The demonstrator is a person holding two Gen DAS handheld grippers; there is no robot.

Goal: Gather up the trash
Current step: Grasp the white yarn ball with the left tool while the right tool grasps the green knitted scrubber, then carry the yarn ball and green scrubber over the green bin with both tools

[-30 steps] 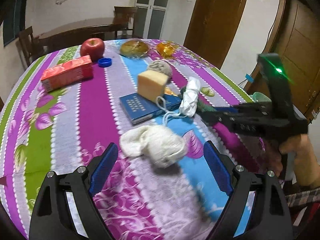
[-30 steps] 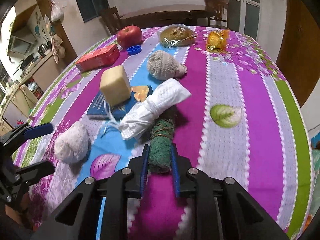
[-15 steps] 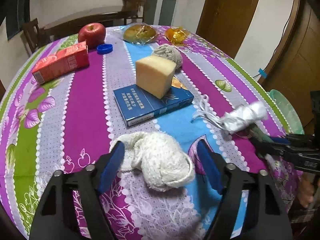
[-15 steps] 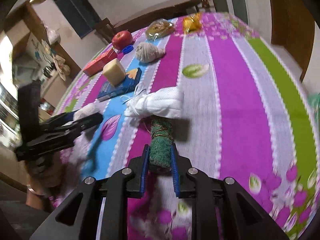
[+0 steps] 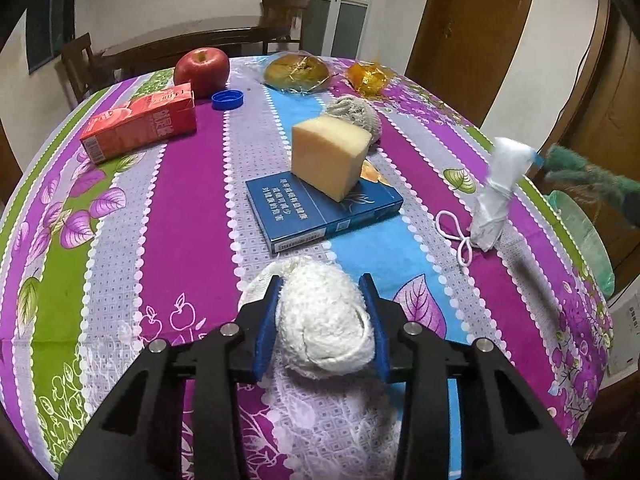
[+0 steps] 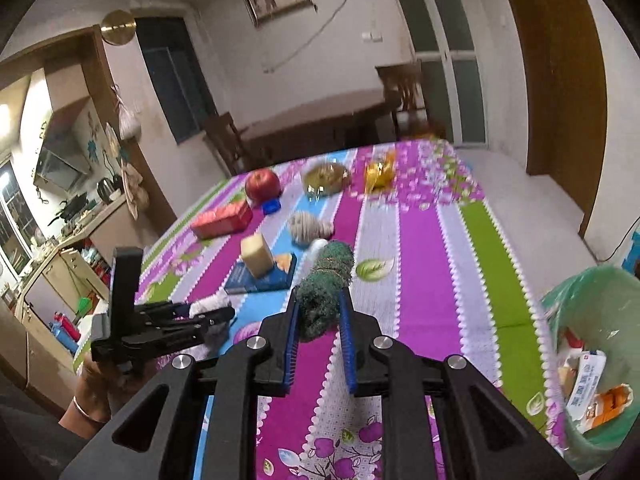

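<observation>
The white cloth wad (image 5: 326, 322) is sitting on the striped tablecloth (image 5: 192, 200) just in front of the blue box (image 5: 324, 210), and the left gripper (image 5: 325, 322) is clamping it between its blue pads (image 5: 264, 332). The right gripper (image 6: 320, 334) is pinching a green scrubby roll (image 6: 326, 290) and holding it in the air above the tablecloth, to the right of the blue box. A green-lined trash bin (image 6: 592, 308) is standing off the table's edge, farther right of the box, with wrappers inside. A rolled white mask (image 5: 496, 196) is lying right of the box. A cheese wedge (image 5: 328, 156) is resting on the box; a red carton (image 5: 140, 128) and an apple (image 5: 202, 70) are lying beyond it.
</observation>
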